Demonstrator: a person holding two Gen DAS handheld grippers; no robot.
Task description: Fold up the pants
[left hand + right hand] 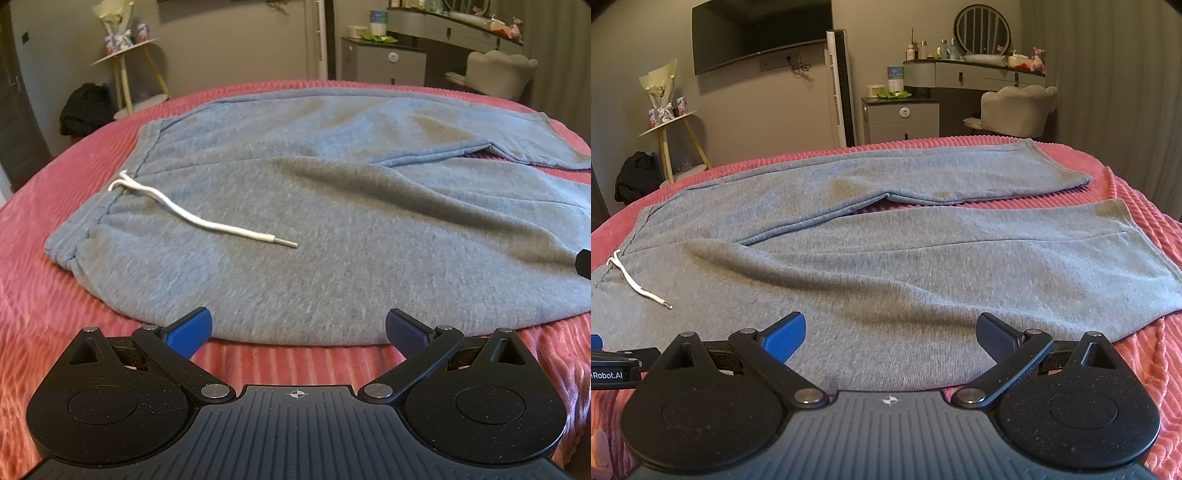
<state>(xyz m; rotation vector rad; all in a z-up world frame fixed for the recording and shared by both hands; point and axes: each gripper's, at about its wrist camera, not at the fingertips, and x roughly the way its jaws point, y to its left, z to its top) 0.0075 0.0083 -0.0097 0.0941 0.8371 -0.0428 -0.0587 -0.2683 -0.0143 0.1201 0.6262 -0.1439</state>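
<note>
Grey sweatpants (314, 206) lie spread flat on a pink ribbed bedspread (55, 295), waistband to the left, both legs running right. A white drawstring (192, 218) lies on the front near the waistband. My left gripper (298, 328) is open and empty, just in front of the pants' near edge by the waist. In the right wrist view the pants (905, 258) fill the middle, with the drawstring (635, 286) at far left. My right gripper (890, 332) is open and empty, over the near edge of the closer leg. The left gripper's body (609, 365) shows at the left edge.
Beyond the bed stand a small round side table (670, 122) with a bouquet, a dark bag (637, 177) on the floor, a tower fan (840, 88), a grey cabinet (903, 118), a vanity with a chair (1015, 109), and a wall television (757, 33).
</note>
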